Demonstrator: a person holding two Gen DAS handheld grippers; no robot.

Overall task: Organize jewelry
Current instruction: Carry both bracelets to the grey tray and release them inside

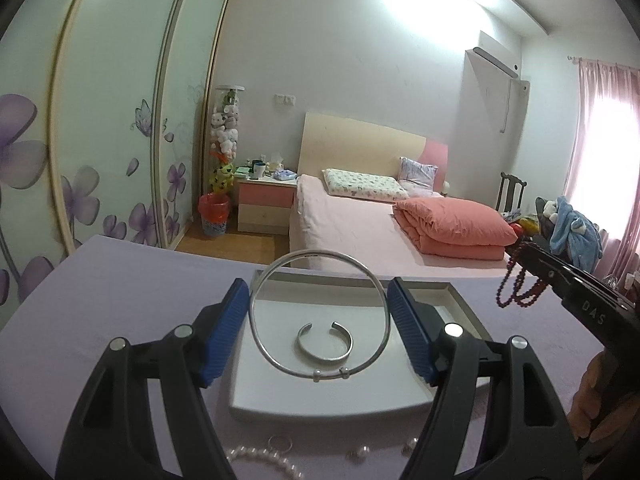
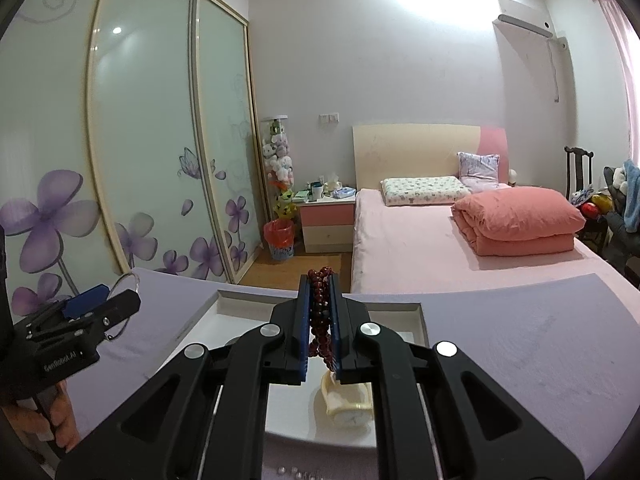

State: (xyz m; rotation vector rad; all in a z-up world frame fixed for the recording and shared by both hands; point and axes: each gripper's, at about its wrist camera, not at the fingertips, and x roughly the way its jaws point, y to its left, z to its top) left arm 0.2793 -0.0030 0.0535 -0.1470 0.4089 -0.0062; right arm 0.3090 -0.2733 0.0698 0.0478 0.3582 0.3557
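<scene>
Nearest the left wrist camera, along the bottom edge of the lavender tablecloth [image 1: 120,280], lie a string of white pearls [image 1: 264,458], a small ring [image 1: 280,443] and a few loose pearl pieces [image 1: 360,454]. Just above them, the left gripper [image 1: 320,312] has its blue pads [image 1: 224,332] clamped on either side of a large thin silver bangle [image 1: 256,336], holding it upright over a white tray [image 1: 320,400]. On the tray floor, seen through the bangle, rests a smaller open silver cuff [image 1: 325,340]. To the right, the right gripper [image 2: 320,312] is pressed together on a strand of dark red beads [image 2: 319,280], which hangs in loops [image 1: 520,292] from its tip in the left wrist view. Below its fingers in the right wrist view, a cream-coloured bracelet piece [image 2: 346,404] sits on the tray [image 2: 224,312]. Beyond the table stands a bed [image 1: 360,224] with a folded coral quilt [image 1: 452,228] and a patterned pillow [image 1: 360,184]. Left of it is a pink bedside cabinet [image 1: 266,204], a red bin [image 1: 214,214] and a tall tube of soft toys [image 1: 226,132]. Sliding wardrobe doors [image 1: 100,120] with purple flowers fill the far left, and pink curtains [image 1: 604,140] hang at the far right.
</scene>
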